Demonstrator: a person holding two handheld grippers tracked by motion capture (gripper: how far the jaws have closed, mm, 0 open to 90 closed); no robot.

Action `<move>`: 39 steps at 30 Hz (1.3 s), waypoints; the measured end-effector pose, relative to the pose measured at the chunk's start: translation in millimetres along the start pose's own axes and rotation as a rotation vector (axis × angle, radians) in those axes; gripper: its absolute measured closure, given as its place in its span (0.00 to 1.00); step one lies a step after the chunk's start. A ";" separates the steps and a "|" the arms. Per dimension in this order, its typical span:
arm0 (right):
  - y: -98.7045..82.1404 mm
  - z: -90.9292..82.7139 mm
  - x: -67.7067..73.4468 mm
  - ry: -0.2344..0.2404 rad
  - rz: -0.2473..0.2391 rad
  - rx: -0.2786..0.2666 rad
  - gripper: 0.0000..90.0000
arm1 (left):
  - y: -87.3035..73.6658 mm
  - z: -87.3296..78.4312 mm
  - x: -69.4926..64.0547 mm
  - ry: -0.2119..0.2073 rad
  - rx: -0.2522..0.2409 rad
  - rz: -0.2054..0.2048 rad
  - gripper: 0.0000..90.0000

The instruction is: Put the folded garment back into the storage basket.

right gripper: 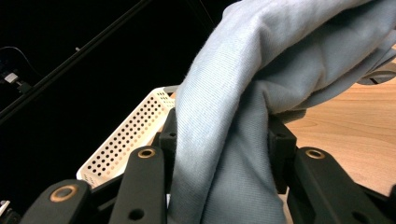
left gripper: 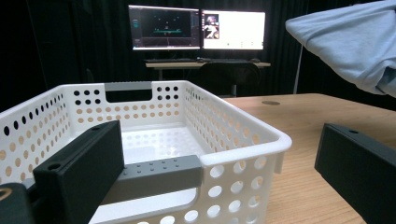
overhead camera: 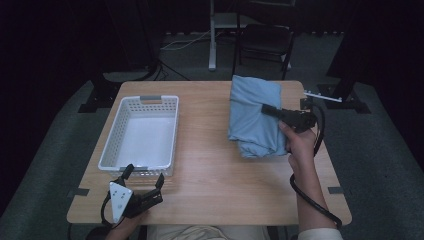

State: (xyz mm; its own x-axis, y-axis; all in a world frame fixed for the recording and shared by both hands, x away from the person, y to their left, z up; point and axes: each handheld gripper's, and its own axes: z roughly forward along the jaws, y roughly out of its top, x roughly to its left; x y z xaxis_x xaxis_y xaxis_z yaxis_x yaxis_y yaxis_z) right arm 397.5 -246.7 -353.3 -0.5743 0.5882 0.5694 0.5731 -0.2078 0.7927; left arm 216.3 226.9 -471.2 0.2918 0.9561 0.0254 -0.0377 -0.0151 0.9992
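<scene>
Cloth [overhead camera: 252,117] hangs bunched in the clamped right gripper [overhead camera: 266,108], just above the table's [overhead camera: 215,165] right side. Carry it high over the basket [overhead camera: 112,142] rim (loose folds could snag), while the left gripper [overhead camera: 144,179] waits, jaws wide, at the near end.

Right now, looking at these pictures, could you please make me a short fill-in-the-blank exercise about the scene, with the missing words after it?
1. The right gripper is shut on a folded cloth of light ____ colour.
2. The white basket with holes in its walls holds ____.
3. The jaws of the left gripper stand ____, near the basket's near end.
4. Basket and grippers are at a ____ table.

Missing words: blue; nothing; open; wooden
</scene>
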 end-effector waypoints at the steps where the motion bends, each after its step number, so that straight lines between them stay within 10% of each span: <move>1: 0.1 1.1 0.9 -0.001 0.000 0.002 0.68 | 0.0 -0.1 0.0 0.000 0.000 0.000 0.03; 39: 3.8 60.5 39.7 0.079 0.002 0.031 0.68 | -0.1 -0.3 -0.1 0.001 -0.002 0.001 0.03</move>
State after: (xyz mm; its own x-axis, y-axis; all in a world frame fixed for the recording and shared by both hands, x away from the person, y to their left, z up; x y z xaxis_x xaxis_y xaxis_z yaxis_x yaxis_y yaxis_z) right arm 412.2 -176.8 -340.9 -0.6170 0.5239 0.5873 0.5911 -0.1841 0.7853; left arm 215.9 226.8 -471.3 0.2910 0.9564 0.0261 -0.0400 -0.0150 0.9991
